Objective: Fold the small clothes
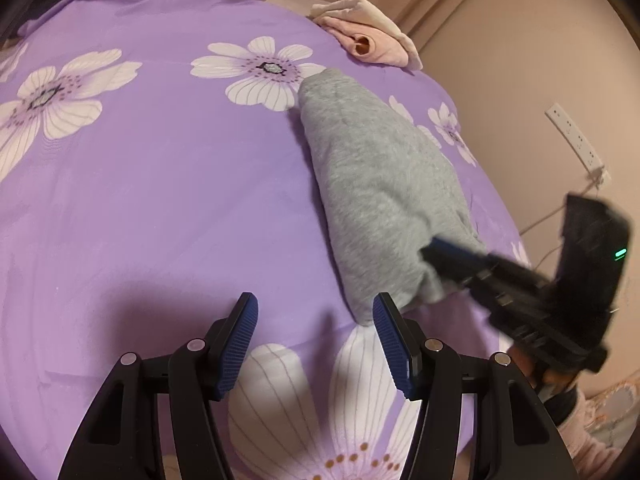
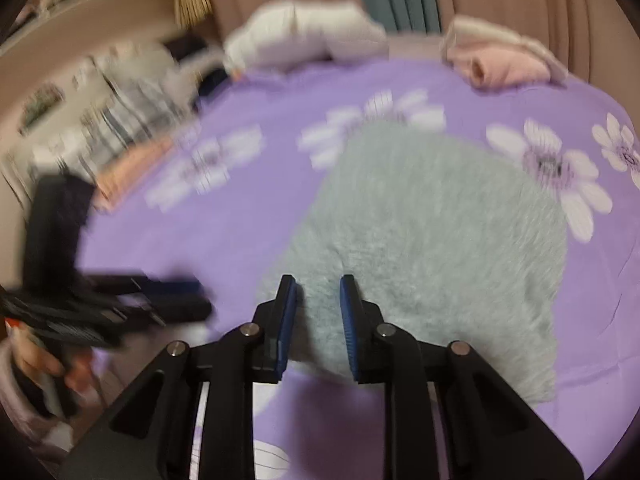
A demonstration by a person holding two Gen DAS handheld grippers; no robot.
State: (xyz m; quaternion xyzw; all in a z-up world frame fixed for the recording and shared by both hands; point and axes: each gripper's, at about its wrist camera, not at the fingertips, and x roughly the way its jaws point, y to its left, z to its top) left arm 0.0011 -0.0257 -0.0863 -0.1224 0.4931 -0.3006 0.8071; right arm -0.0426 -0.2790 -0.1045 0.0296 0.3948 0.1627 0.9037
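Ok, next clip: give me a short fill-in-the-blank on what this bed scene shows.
1. The folded garment lying on the bedsheet is ____ in colour.
2. The sheet is purple, printed with white ____.
3. The left gripper has its jaws ____, holding nothing.
4. The pile of clothes at the far edge is ____ in colour.

Missing words: grey; flowers; open; pink

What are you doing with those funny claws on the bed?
A person is folding small clothes on a purple flowered bedspread, with a gripper in each hand. A grey garment lies there, already folded. The right gripper sits at its near edge, jaws open. The left gripper hovers beside it, open and empty. A pink garment waits at the far edge.
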